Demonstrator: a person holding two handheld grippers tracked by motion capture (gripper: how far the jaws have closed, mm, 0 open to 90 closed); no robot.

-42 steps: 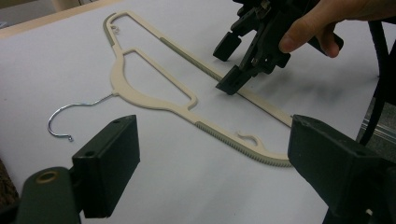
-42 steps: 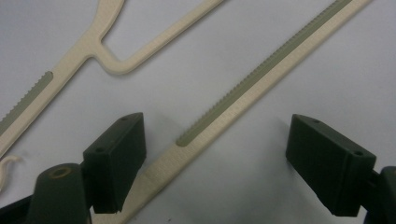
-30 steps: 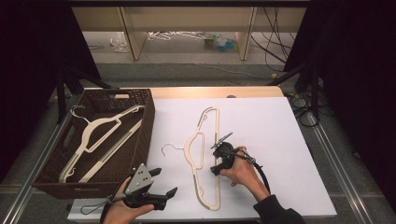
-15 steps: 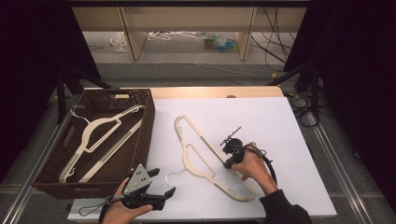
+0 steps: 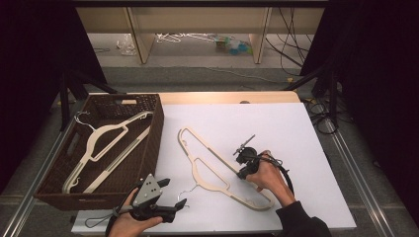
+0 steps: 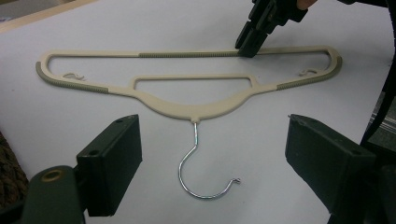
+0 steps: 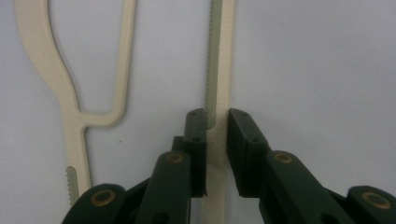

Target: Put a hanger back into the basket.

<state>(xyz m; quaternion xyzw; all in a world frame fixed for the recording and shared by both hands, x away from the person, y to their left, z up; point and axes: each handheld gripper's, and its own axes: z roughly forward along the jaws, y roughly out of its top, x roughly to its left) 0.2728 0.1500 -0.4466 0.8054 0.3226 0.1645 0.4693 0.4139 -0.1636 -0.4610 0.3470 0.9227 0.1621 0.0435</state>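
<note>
Right claw is clenched on the bottom bar of the cream hanger. Its jaws have just been closing, and the ribbed bar now sits pinched between the pads. The hanger lies flat on the white desk, just right of the wicker basket, hook pointing toward the near edge.

Left claw is released, jaws wide, hovering near the hook, touching nothing.

Risks as I judge them:
- The grip is on one thin bar, off to one side of the hanger's middle. On a lift the hanger would likely swing or pivot in the pads.
- The bar is narrow, so a slight twist could let it slip out.
- The basket already holds another hanger. The wire hook could snag it, or catch the rim on the way in.
</note>
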